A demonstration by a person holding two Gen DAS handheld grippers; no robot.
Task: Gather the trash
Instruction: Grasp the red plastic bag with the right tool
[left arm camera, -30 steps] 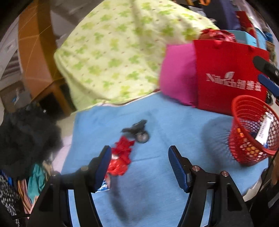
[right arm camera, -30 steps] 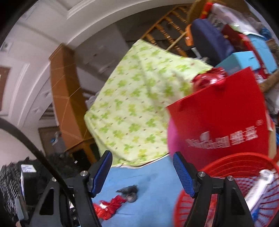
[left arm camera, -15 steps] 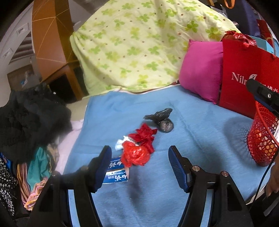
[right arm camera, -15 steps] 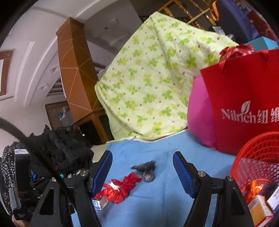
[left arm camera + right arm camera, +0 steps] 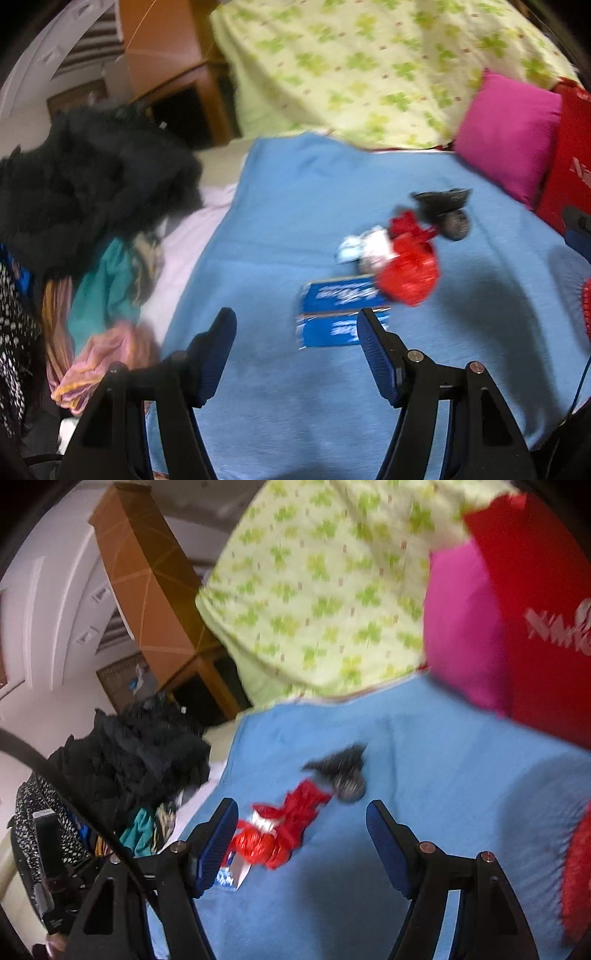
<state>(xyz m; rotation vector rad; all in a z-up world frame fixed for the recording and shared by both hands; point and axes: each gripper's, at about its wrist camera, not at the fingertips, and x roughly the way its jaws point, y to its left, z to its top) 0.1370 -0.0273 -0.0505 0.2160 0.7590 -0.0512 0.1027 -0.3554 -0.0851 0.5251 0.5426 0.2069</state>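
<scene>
Left gripper [image 5: 297, 347] and right gripper [image 5: 301, 832], both with fingers spread apart and holding nothing, above a blue blanket [image 5: 295, 206]. The trash lies clustered on the blanket — a blue packet [image 5: 334, 319] just ahead of the left fingers, a crumpled red wrapper [image 5: 408, 271] touching it, and a black bag [image 5: 445, 210] beyond. A red basket [image 5: 576, 871] shows at the right edge; a pink pillow [image 5: 509, 133] sits behind.

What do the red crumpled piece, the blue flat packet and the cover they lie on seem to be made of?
Red crumpled piece: probably thin plastic or foil wrap, with glossy, creased highlights. Blue flat packet: looks like printed card or laminated pouch, flat with straight edges and white lettering; blur leaves it open. Blue cover: matte woven or fleece fabric, soft folds, no shine.
</scene>
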